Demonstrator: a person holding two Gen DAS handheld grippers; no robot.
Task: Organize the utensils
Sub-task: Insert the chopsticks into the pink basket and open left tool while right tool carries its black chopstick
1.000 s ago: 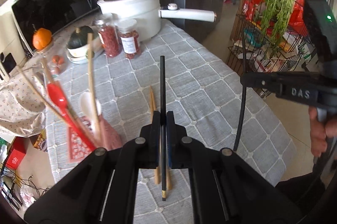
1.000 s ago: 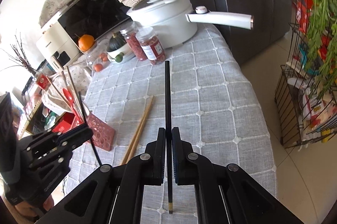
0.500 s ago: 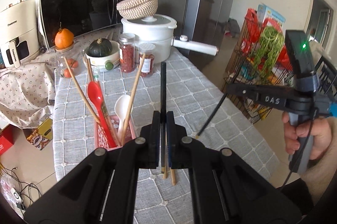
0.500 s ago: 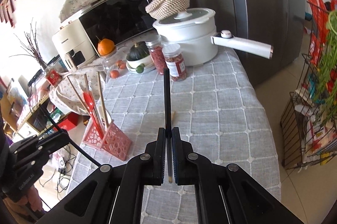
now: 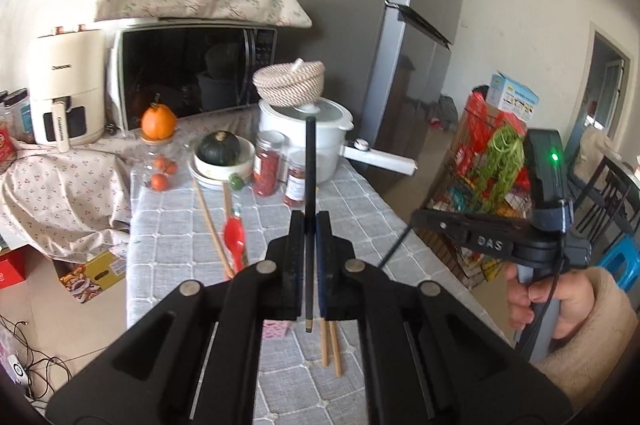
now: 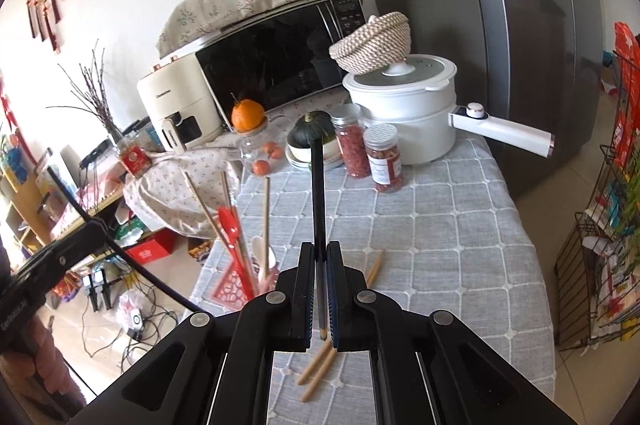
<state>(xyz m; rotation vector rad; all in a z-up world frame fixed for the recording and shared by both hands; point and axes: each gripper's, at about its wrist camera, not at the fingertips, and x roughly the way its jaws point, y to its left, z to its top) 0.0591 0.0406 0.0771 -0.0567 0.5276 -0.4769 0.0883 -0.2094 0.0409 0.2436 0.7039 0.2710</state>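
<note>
Now, working down from the biggest thing, the tabletop (image 6: 460, 225) under its grey checked cloth carries the pink utensil holder (image 6: 236, 289) near its left edge, at about nine o'clock from the right claw (image 6: 319, 281) in that claw's view, already stuffed with a red spoon (image 6: 229, 225), a pale spoon and several wooden sticks. Two wooden chopsticks (image 6: 320, 365) lie loose on the cloth just under the right claw, at six o'clock. Each claw is clamped on one black chopstick: the left claw (image 5: 308, 261) pinches its stick (image 5: 310, 185) near the lower end, and the right grips its own (image 6: 318, 193) likewise, both pointing to twelve o'clock. To do this well, I'd judge each stick should be swung over the holder's mouth, tipped end-down, and threaded into a gap between the standing handles before letting go; the crowded handles could deflect the tip, so one claw at a time seems wiser
</note>
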